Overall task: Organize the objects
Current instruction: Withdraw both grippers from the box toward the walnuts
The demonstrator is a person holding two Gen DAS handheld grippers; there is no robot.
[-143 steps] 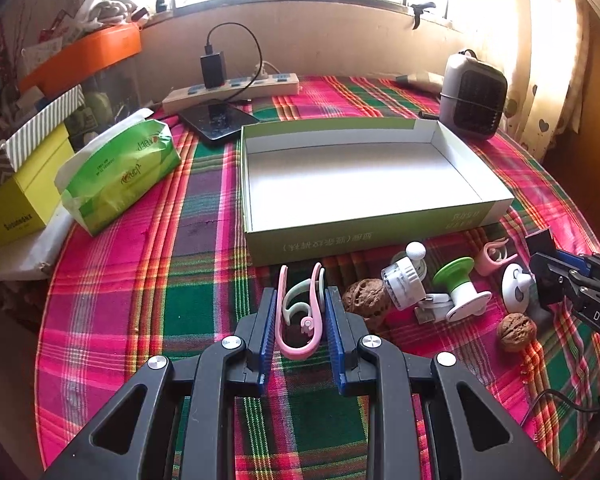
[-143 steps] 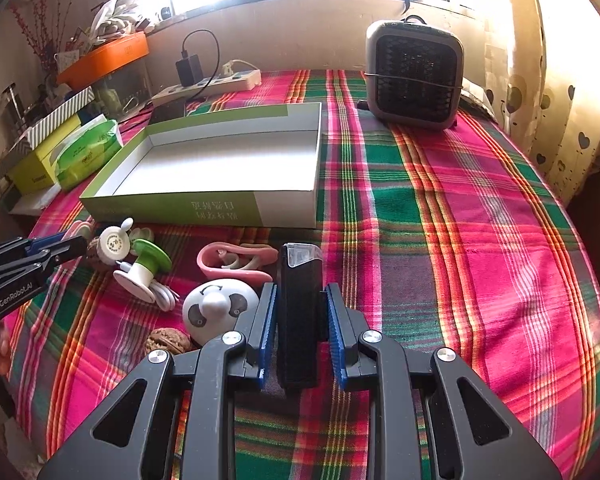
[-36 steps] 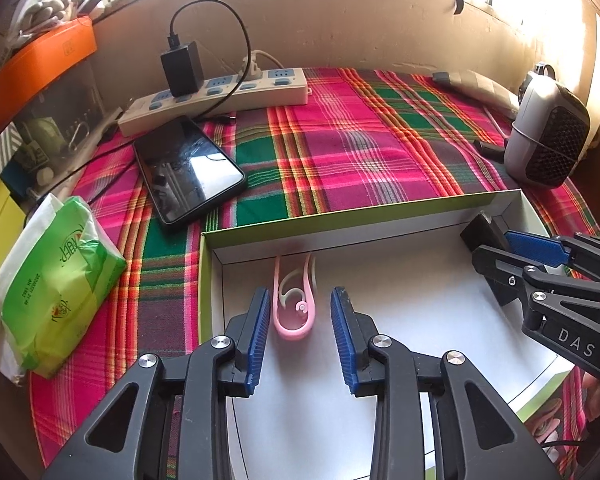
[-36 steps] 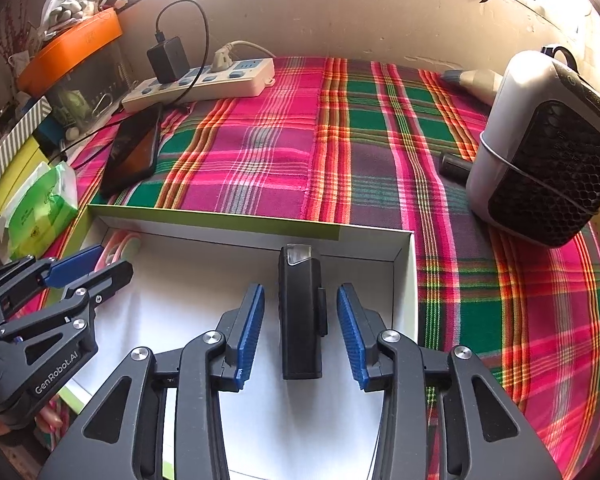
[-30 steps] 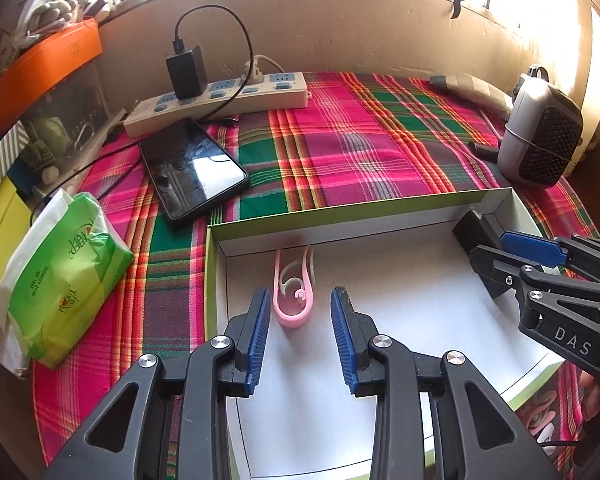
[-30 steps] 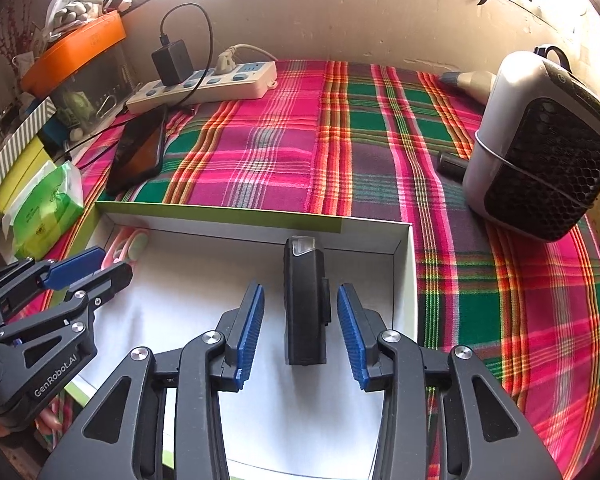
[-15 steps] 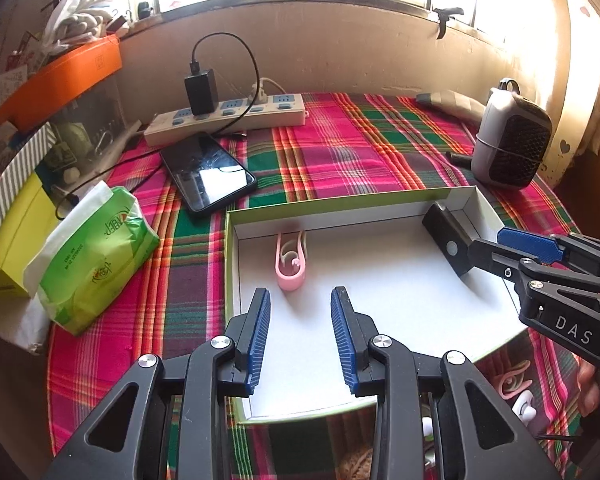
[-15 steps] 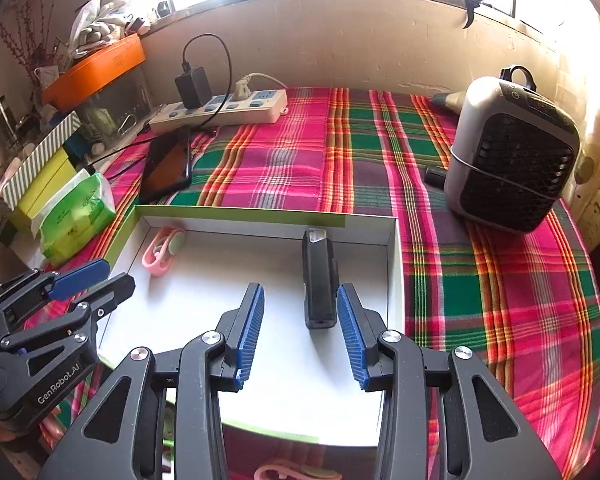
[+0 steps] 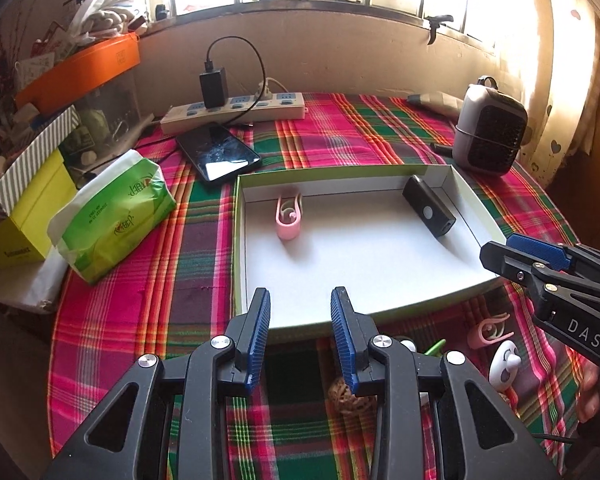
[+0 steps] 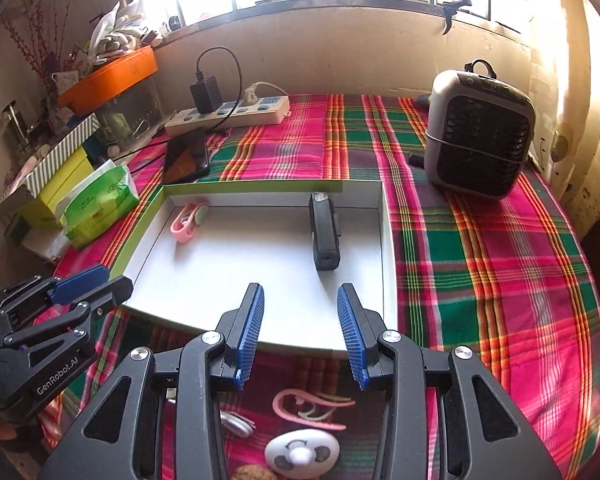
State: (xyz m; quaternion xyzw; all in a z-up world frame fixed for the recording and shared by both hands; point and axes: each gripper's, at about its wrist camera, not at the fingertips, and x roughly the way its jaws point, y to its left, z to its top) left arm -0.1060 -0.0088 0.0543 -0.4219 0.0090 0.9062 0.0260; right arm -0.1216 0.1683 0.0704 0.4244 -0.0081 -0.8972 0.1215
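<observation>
Both tongs have drawn back toward the near edge of the box since a second ago, leaving behind the pieces they had been standing over. On the plaid-covered desk (image 9: 308,148) lies the shallow white box (image 9: 476,208) with green outer walls, and the two placed things are inside it, well apart. A heater (image 10: 480,132) stands on the cloth just beyond the box's far right corner. Left of the box lies a green tissue pack (image 9: 112,216), with a dark phone (image 9: 218,152) behind it. Inside the box, the black device (image 10: 324,232) lies near the right wall, and the pink clip (image 9: 288,220) lies near the far left corner. The left tongs (image 9: 298,332) hang released over the box's near wall with nothing between the jaws. The right tongs (image 10: 300,336) are likewise released and empty. In front of the box, on the cloth, lie another pink clip (image 10: 312,404), a small white fan (image 10: 300,450) and a walnut (image 9: 350,398).
</observation>
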